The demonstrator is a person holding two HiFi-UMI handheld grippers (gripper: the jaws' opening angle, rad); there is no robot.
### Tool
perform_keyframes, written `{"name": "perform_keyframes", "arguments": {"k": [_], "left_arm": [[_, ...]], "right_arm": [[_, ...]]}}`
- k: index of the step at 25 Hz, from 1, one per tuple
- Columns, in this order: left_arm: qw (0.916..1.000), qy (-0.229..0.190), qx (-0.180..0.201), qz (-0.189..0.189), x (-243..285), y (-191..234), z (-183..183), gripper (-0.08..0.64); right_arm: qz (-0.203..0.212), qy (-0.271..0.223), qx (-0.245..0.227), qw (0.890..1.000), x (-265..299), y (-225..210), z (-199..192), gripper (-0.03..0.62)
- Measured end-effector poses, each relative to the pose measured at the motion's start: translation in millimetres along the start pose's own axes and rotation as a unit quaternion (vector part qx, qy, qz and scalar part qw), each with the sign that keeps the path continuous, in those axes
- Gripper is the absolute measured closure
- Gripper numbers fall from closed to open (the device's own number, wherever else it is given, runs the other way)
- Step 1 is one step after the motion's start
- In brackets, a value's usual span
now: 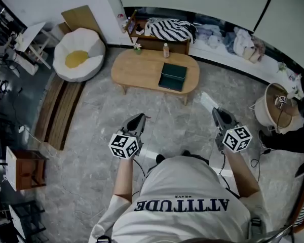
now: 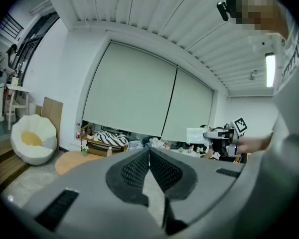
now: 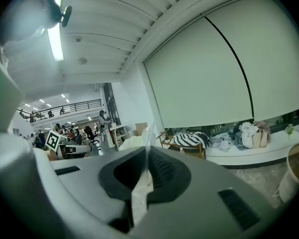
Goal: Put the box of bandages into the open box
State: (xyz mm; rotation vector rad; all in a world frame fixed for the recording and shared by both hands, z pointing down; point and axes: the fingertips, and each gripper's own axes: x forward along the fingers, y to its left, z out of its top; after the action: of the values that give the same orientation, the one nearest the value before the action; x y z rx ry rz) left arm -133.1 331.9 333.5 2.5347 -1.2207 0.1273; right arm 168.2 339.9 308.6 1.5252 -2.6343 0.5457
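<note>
In the head view a dark green open box [image 1: 172, 77] lies flat on the right half of an oval wooden coffee table [image 1: 134, 70], well ahead of both grippers. I cannot make out a box of bandages in any view. My left gripper [image 1: 140, 117] is held over the floor short of the table, its jaws meeting at the tips with nothing between them [image 2: 149, 151]. My right gripper [image 1: 216, 111] is held level with it further right, also shut and empty [image 3: 147, 152]. Each gripper shows in the other's view: the right gripper [image 2: 223, 136] and the left gripper [image 3: 60, 146].
A small bottle [image 1: 165, 50] and a little potted plant [image 1: 137, 47] stand at the table's far edge. A white and yellow beanbag [image 1: 79, 54] sits to the left, a low shelf with a striped cushion [image 1: 171, 30] behind, a round basket [image 1: 274, 105] at right. Cables trail on the floor.
</note>
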Motion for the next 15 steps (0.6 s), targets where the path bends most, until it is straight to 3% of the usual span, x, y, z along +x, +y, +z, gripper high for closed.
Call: {"name": "perform_keyframes", "arguments": {"k": [15], "left_arm": [[0.9999, 0.002, -0.002, 0.010, 2.9, -8.9, -5.9, 0.538]], "right_arm": [[0.018, 0.008, 0.014, 1.000, -3.5, -8.1, -4.0, 0.567]]}}
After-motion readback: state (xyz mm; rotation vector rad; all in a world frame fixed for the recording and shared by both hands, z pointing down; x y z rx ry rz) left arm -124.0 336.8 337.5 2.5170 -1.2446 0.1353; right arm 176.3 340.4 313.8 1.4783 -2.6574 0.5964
